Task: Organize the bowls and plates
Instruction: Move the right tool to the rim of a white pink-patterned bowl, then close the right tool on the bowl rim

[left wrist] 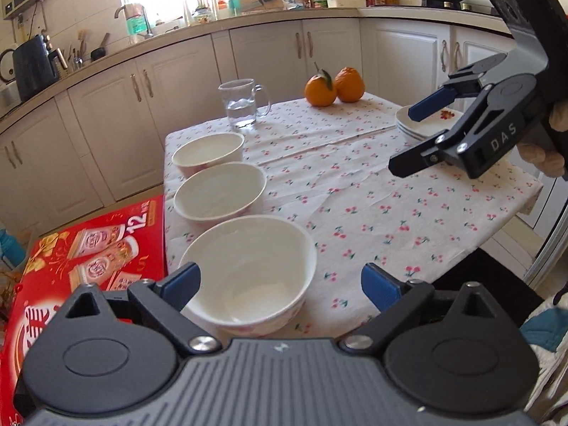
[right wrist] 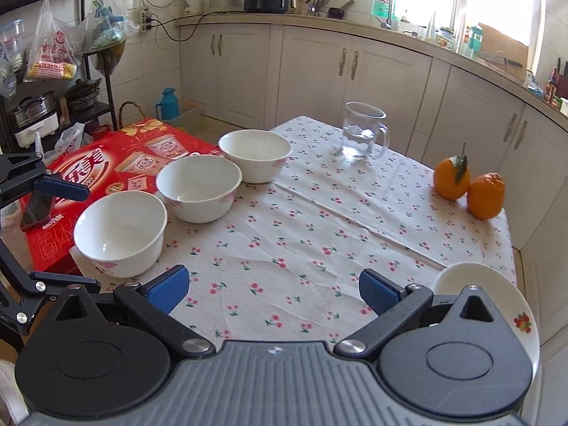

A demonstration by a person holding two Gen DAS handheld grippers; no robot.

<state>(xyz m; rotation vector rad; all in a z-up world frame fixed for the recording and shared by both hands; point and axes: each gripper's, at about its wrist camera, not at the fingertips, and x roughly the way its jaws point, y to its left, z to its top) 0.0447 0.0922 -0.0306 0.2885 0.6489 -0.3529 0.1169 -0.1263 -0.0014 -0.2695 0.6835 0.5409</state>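
Three white bowls stand in a row along the table's left edge: a near bowl [left wrist: 248, 269] [right wrist: 120, 232], a middle bowl [left wrist: 220, 190] [right wrist: 198, 191] and a far bowl [left wrist: 208, 152] [right wrist: 255, 154]. A stack of white plates [left wrist: 422, 124] [right wrist: 497, 305] sits at the right edge. My left gripper [left wrist: 280, 282] is open and empty, its jaws on either side of the near bowl. My right gripper [right wrist: 273, 285] is open and empty above the tablecloth; in the left wrist view it [left wrist: 404, 138] hovers by the plates.
A glass pitcher [left wrist: 243, 103] [right wrist: 362, 131] with water and two oranges [left wrist: 333, 87] [right wrist: 468, 184] stand at the far side. A red carton [left wrist: 81, 262] [right wrist: 117, 170] lies beside the table on the left. White cabinets [left wrist: 248, 60] surround the table.
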